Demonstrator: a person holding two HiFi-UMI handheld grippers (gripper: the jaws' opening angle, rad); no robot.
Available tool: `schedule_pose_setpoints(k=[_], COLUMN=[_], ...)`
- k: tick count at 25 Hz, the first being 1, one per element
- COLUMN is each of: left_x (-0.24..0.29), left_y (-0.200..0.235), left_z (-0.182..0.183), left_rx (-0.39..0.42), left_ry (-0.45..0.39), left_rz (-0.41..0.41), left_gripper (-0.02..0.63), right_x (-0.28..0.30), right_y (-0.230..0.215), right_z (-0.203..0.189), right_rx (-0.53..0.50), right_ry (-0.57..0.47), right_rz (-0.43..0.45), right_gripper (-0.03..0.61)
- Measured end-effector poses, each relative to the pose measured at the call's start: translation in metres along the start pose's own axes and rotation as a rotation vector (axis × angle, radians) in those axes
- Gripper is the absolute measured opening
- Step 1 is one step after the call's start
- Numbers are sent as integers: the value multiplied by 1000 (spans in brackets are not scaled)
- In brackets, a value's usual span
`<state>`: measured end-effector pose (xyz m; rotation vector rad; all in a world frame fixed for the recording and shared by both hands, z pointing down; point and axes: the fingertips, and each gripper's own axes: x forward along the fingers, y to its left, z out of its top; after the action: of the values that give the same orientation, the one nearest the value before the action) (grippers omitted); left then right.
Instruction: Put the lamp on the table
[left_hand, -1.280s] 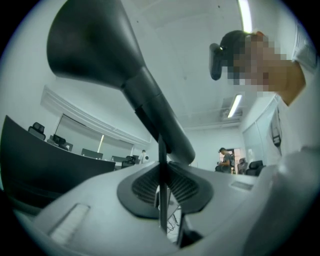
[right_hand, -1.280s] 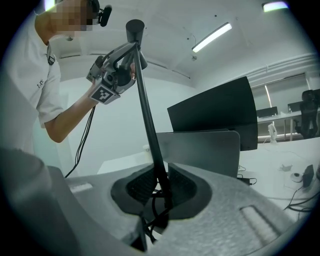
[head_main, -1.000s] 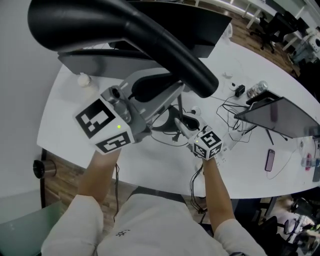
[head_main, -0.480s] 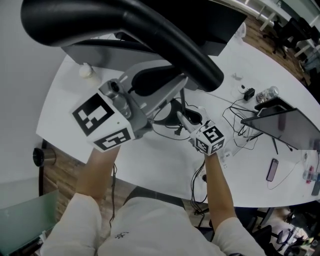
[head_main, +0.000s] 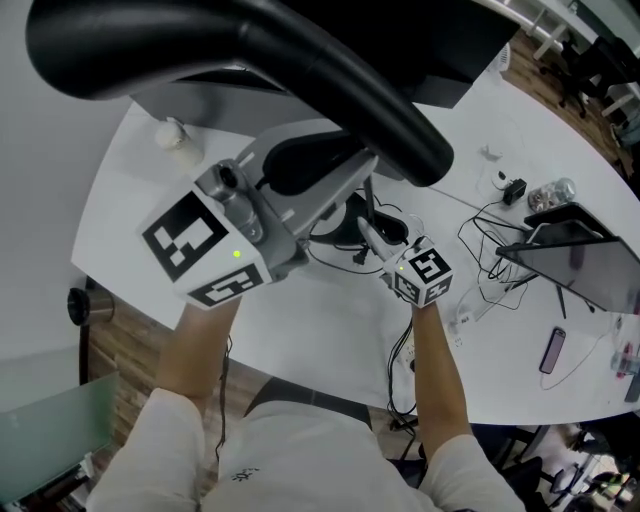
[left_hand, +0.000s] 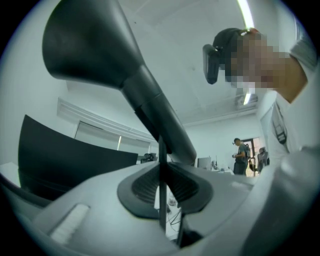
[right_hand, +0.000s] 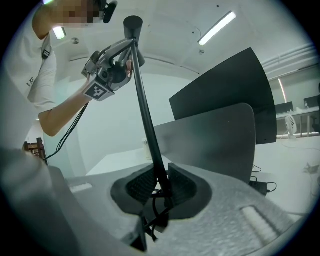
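The black lamp has a big cone-shaped shade (head_main: 250, 50) that fills the top of the head view, and a thin pole (right_hand: 145, 110). My left gripper (head_main: 345, 180) is shut on the thin rod (left_hand: 161, 165) just below the shade (left_hand: 100, 55). My right gripper (head_main: 368, 232) is shut on the pole lower down, where a black cord (right_hand: 152, 220) hangs between its pads. The lamp hangs over the white table (head_main: 330, 320). In the right gripper view the left gripper (right_hand: 107, 70) shows high up on the pole. The lamp's base is hidden.
A dark monitor (head_main: 180, 105) stands at the table's back. A tilted dark screen (head_main: 585, 260), a phone (head_main: 552, 350), loose cables (head_main: 480, 250) and a small bottle (head_main: 555, 192) lie to the right. A small white object (head_main: 175, 140) sits at the back left.
Both grips stay as they were. The lamp and grippers have shifted only slightly in the head view, which itself has drifted a little.
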<state>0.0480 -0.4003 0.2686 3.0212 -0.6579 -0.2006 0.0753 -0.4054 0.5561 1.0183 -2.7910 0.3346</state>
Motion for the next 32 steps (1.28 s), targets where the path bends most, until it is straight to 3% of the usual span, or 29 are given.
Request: schedule_pose_setpoints(k=[32], left_x=[5], left_y=[48], left_z=[-57], left_rx=[-23], left_ry=[44], left_rz=[51], left_gripper=[35], right_x=[43], right_y=[-29], right_z=[-47], right_rx=[30], right_ry=[0], right_rz=[18], right_gripper=[63])
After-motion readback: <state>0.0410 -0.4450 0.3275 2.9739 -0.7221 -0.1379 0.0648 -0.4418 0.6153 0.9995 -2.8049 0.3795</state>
